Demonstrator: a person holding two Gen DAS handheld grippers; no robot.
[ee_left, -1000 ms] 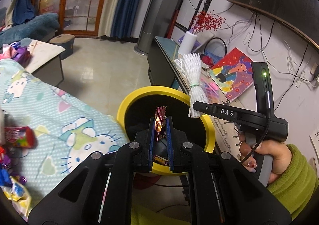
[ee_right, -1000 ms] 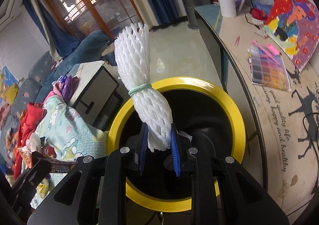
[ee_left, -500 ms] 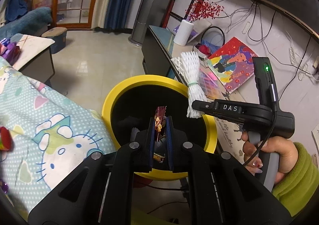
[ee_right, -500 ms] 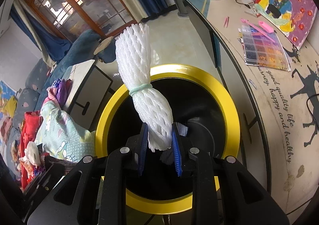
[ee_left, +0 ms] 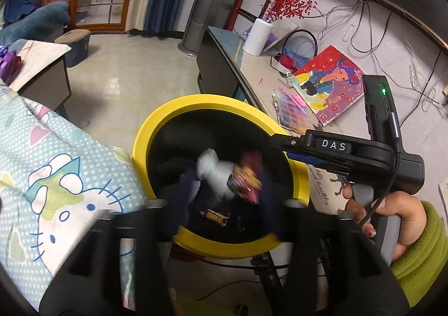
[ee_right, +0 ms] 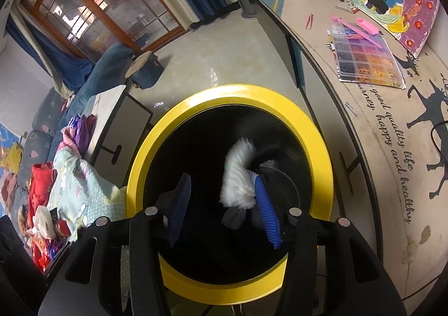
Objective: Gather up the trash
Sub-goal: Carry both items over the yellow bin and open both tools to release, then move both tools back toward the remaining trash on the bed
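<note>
Both jaws opening, nothing pinched: left gripper [ee_left: 224,198], right gripper [ee_right: 224,209] | white foam net [ee_right: 238,176] and foil wrapper [ee_left: 246,176] now loose, falling, previously clamped | inside yellow-rimmed bin [ee_right: 316,131] | drop done; more litter on cartoon-print blanket [ee_left: 56,170].

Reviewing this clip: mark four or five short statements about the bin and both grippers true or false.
1. The white foam net is inside the yellow-rimmed bin. True.
2. The right gripper is clamped on the net. False: its jaws are opening; the net touches only one pad.
3. The left gripper pinches the wrapper. False: its jaws are opening; the wrapper is falling into the bin.
4. The bin rim is red. False: yellow.
5. A painted canvas lies on the counter. True.
</note>
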